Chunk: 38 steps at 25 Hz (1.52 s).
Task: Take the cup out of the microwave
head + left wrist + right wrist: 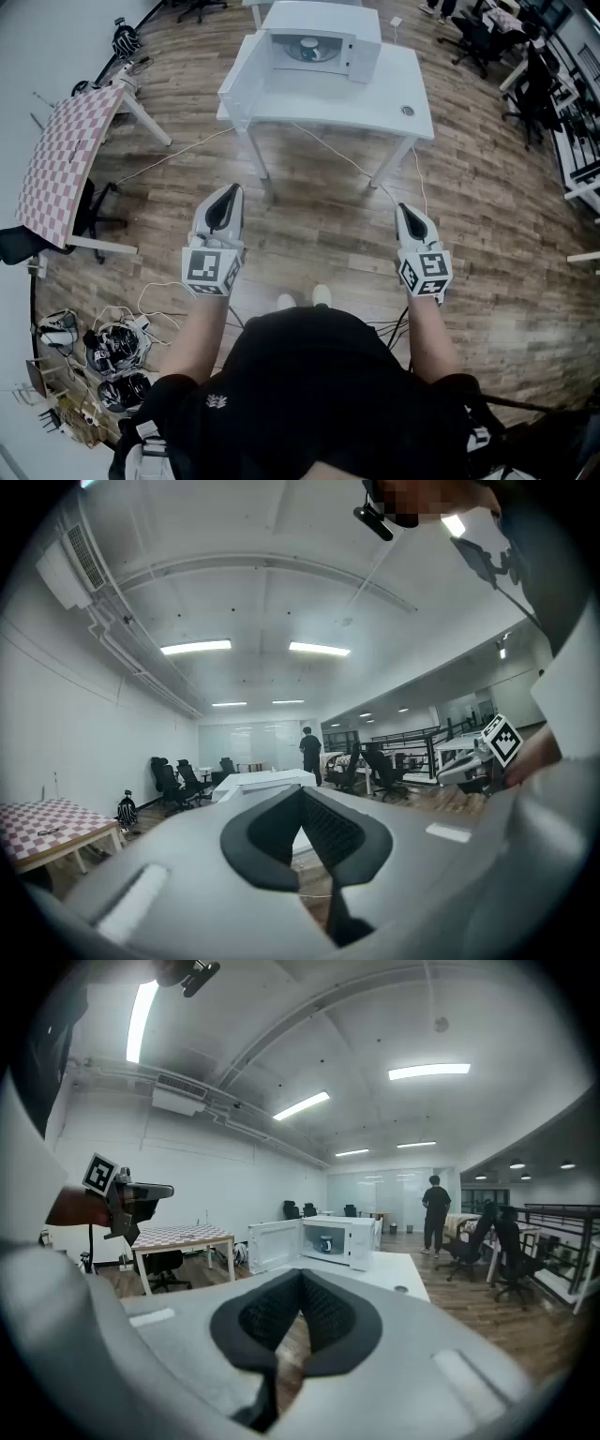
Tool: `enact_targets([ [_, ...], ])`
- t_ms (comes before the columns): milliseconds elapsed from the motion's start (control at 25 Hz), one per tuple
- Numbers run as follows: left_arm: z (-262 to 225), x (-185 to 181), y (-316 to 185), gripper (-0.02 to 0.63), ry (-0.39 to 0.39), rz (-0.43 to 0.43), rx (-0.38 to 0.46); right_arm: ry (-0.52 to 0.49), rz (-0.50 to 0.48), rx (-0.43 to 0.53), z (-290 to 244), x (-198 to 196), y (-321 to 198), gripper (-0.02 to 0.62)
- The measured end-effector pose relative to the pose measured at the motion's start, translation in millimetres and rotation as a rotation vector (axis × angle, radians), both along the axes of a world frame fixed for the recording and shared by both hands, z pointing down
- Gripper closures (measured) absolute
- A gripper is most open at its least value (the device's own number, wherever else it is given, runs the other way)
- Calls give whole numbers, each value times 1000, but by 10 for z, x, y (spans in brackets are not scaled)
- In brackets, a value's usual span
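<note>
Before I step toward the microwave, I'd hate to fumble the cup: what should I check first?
1. Microwave door open: ok.
2. Cup visible inside: ok.
3. Left gripper and right gripper empty: ok.
4. Jaws open for grasping: not ok; both are shut.
5. Cup within reach: not ok; floor lies between the grippers and the table.
6. Walking path free: not ok; a cable crosses the floor before the table.
</note>
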<state>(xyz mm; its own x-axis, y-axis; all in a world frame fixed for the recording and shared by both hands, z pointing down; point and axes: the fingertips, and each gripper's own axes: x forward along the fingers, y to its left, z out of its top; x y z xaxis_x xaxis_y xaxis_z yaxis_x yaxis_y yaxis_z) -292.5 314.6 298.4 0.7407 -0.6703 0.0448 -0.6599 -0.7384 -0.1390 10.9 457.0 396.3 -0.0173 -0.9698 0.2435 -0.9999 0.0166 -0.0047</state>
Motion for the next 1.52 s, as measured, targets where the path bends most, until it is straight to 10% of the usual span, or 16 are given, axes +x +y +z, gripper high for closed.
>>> enact_targets([
  [800,26,589,38,600,10,-23,39,-35,-39,72,18,528,-129,595],
  [1520,306,1593,-1041,600,2,82,17,-53,16,44,287,1171,-921,595],
])
